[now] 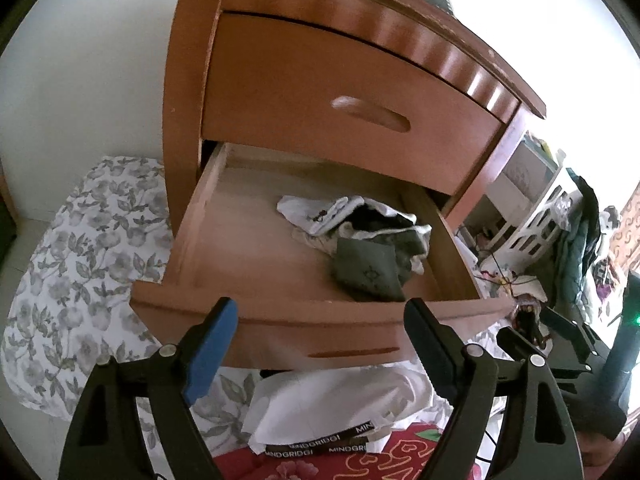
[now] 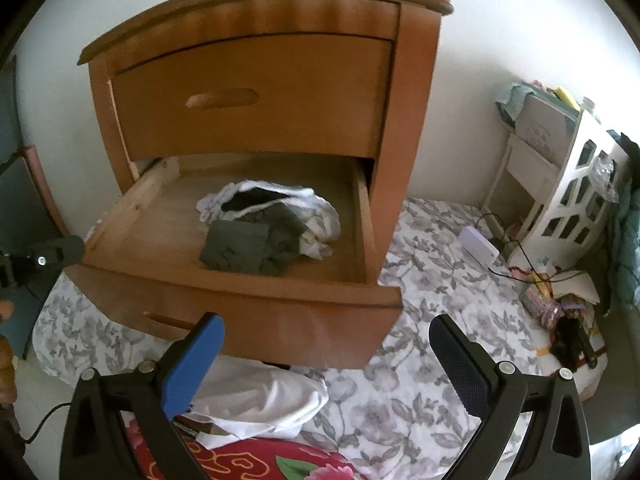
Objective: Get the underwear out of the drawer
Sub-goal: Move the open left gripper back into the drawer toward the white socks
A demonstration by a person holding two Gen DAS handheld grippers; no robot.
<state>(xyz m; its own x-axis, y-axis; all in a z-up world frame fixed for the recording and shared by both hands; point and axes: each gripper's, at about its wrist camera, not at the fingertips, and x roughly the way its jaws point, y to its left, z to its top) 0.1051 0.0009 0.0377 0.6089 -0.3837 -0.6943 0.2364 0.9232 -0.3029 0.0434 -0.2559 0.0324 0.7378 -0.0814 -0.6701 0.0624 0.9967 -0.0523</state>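
left gripper (image 1: 320, 336): black two-finger frame with blue pads, jaws wide apart, nothing between them, nothing touched
right gripper (image 2: 326, 354): same black frame and blue pads, jaws spread wide, empty, no contact with anything
drawer (image 2: 240, 304): lower orange-brown wooden drawer of the nightstand, pulled out, curved front panel just ahead of both sets of jaws, slot handle low on the front
underwear in drawer (image 2: 272, 226): crumpled pile of white, black and olive-green fabric on the drawer floor, beyond the jaws, toward the right side wall in the left wrist view; folded olive piece (image 1: 370, 276) nearest the front panel
underwear outside (image 1: 336, 412): white garment with black lettered waistband lying on the floor under the drawer front, below and between the left jaws; in the right wrist view just beside the left-hand pad
upper drawer (image 2: 248, 100): same wood, closed, above the open one
floor cloth (image 2: 420, 396): grey-and-white floral sheet under the nightstand
red patterned cloth (image 2: 248, 460): bottom edge, closest to the jaws
white rack (image 2: 576, 196): openwork shelf far right of the right jaws
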